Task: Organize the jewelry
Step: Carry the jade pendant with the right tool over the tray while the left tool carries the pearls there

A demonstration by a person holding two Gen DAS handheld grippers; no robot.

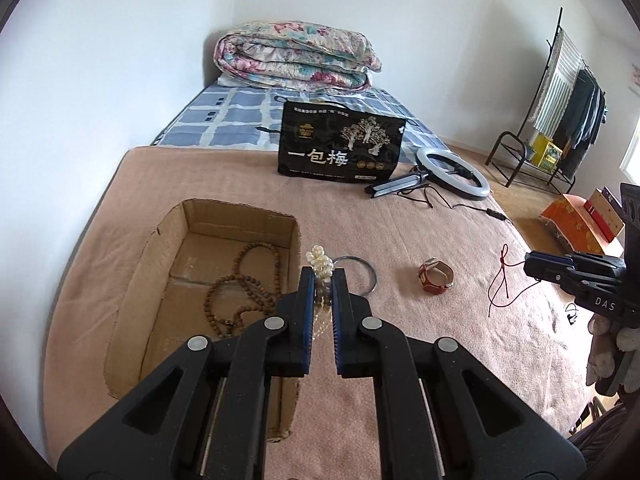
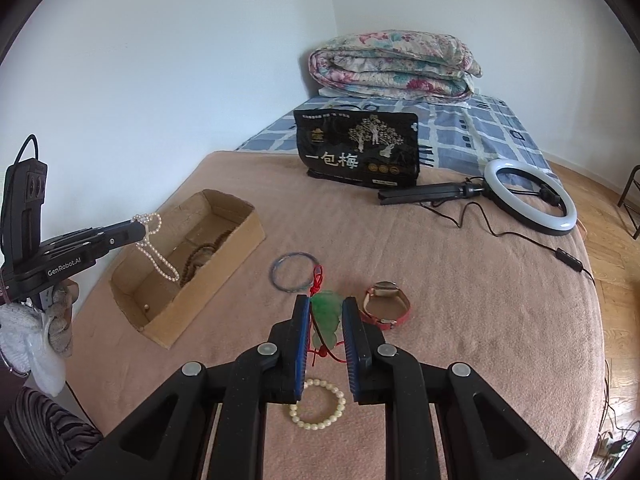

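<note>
holding a pearl necklace [image 2: 154, 248] clamped tight, the left claw [image 1: 323, 280] hangs just beside the cardboard box [image 1: 168, 296]; the right claw [image 2: 326, 312], gripping a jade pendant [image 2: 328, 314], sits farther from the box.

Pearl necklace [image 2: 154, 248] dangles above open cardboard box [image 2: 224, 240] holding brown bead strand [image 1: 240, 284]; green pendant [image 2: 326, 314] on red cord, lifted.
</note>
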